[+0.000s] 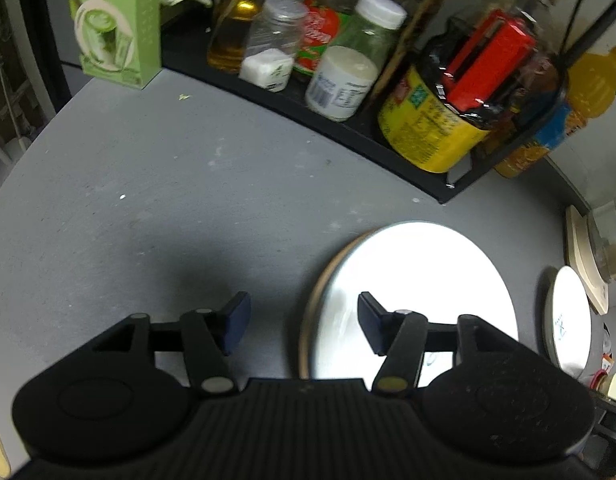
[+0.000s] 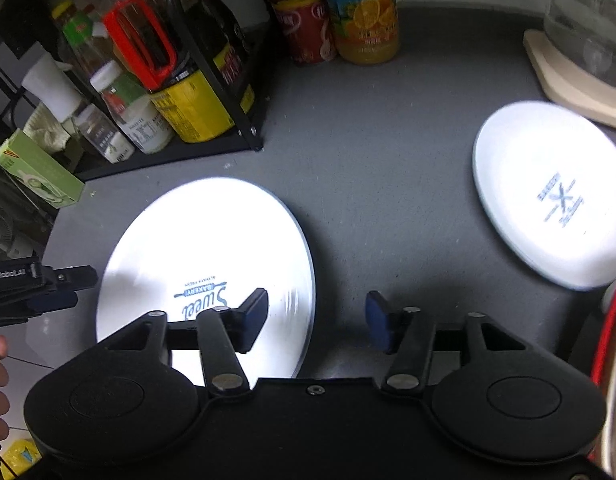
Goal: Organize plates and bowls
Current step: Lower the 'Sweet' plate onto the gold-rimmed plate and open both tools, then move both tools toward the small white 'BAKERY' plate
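Jaws of the left gripper [image 1: 303, 326] stand apart over the grey countertop [image 1: 147, 200], straddling the rim of a large round white plate [image 1: 420, 264] whose print glare washes out. Right wrist view: the right gripper [image 2: 316, 322] also gapes, holding nothing; that plate [image 2: 211, 240] reads "Sweet BAKERY", while a smaller white plate [image 2: 548, 192] carries blurred, unreadable blue lettering.

2 white plates lie flat and well apart on the grey worktop: the large plate [image 2: 211, 256], printed "Sweet Bakery" in blue, sits at 9 o'clock, and the smaller plate [image 2: 548, 192], bearing a blue crossed-utensil logo, at 2 o'clock.
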Demonstrator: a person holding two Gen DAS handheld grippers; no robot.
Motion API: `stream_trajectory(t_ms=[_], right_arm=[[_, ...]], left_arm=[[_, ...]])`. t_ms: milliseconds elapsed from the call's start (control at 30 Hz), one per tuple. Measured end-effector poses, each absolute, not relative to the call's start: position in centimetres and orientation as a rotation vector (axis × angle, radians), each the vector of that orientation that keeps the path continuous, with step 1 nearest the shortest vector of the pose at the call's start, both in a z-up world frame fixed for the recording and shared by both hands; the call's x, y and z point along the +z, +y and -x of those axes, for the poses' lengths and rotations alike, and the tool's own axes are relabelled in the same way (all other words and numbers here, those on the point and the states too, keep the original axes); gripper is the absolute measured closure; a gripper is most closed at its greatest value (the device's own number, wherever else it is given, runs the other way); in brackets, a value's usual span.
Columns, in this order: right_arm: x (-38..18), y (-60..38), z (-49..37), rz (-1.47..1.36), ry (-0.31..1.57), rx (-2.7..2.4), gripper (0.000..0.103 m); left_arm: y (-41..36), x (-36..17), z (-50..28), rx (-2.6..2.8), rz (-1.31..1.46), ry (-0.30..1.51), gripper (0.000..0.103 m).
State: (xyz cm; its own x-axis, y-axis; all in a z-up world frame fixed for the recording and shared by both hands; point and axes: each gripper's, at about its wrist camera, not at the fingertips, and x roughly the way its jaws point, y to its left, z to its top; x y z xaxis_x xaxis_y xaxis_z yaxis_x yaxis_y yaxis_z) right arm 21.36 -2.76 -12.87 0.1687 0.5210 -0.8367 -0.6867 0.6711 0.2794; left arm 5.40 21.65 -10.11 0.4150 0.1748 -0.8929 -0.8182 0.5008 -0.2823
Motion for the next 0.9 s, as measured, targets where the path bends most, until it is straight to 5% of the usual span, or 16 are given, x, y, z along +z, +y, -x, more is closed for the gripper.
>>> stream_trajectory(t_ms=[300,633,900], right_arm=[[-10.1,-5.5,-23.5,0.134,1.049,0.831,0.014],[-8.5,-9.4,-26.2,0.078,1.006,0.788,0.0],[-7.9,-12.2,-29.1,0.052,1.006,0.763,0.0]], left_arm=[[18.9,-8.2,-9.7,0.632,0.747,0.929,0.033],[15.5,-6.4,-15.8,0.52,0.676,0.928,0.016],[12.4,-5.7,-19.5,0.453,0.657,0.94,0.013]])
